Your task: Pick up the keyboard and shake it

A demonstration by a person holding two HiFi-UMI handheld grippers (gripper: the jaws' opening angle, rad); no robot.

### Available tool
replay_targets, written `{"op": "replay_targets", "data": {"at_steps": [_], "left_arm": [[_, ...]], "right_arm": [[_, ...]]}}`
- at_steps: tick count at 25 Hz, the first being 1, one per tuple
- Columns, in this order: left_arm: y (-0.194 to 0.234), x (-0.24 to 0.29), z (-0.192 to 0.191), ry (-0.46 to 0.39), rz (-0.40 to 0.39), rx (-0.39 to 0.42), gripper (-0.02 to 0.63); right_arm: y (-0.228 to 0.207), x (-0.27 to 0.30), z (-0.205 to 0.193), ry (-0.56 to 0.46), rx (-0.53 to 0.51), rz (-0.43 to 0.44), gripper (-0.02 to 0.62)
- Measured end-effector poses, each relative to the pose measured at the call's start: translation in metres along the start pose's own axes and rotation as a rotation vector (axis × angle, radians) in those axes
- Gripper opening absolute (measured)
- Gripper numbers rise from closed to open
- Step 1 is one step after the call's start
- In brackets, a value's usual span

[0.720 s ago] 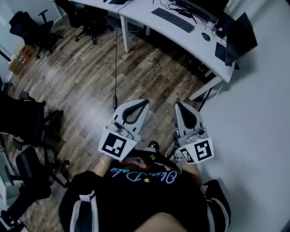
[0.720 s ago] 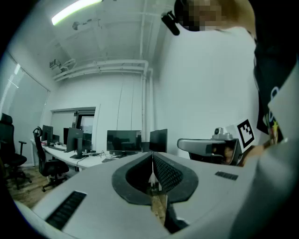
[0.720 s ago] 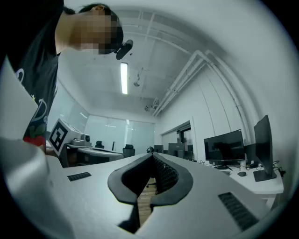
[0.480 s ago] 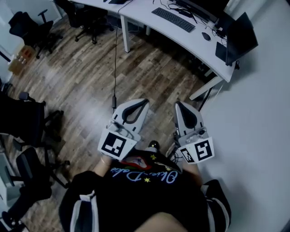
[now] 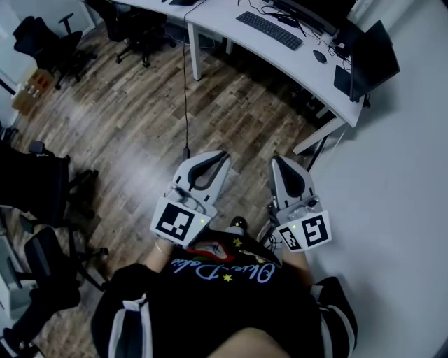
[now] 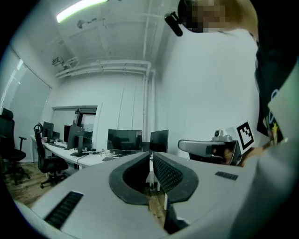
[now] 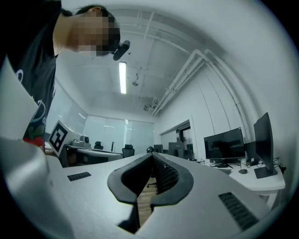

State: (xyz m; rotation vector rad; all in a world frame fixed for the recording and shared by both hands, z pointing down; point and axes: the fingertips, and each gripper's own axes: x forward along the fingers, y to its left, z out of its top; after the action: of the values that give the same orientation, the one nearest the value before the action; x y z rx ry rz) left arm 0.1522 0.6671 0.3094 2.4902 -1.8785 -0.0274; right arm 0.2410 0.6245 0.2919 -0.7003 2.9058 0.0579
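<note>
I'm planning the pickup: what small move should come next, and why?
Probably step toward the white desk: the keyboard lies far ahead there, while the left gripper and right gripper hang shut and empty over the floor.

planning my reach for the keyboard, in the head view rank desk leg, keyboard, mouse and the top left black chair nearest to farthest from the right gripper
From the right gripper:
1. desk leg, just ahead to its right
2. mouse and keyboard, on the desk farther ahead; too close to call
3. black chair, far off at the top left
</note>
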Motion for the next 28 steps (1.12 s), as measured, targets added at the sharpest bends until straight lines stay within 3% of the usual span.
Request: {"op": "replay_targets", "data": {"at_steps": [8, 11, 16, 28], "left_arm": [[0.011, -0.002, -0.005, 0.018, 0.000, -0.031, 0.009], [0.018, -0.002, -0.009, 0.031, -0.003, -0.042, 0.063], [0.028, -0.005, -0.011, 0.037, -0.016, -0.046, 0.075], [0.075, -0.031, -0.017, 0.034, -0.019, -0.091, 0.112]], "right_arm": [[0.005, 0.007, -0.009, 0.051, -0.013, -0.003, 0.002], [0.006, 0.011, -0.012, 0.064, -0.013, -0.009, 0.003], [0.008, 0.021, -0.016, 0.075, -0.015, -0.023, 0.005], [0.039, 0.059, -0.027, 0.109, -0.011, -0.034, 0.120]]}}
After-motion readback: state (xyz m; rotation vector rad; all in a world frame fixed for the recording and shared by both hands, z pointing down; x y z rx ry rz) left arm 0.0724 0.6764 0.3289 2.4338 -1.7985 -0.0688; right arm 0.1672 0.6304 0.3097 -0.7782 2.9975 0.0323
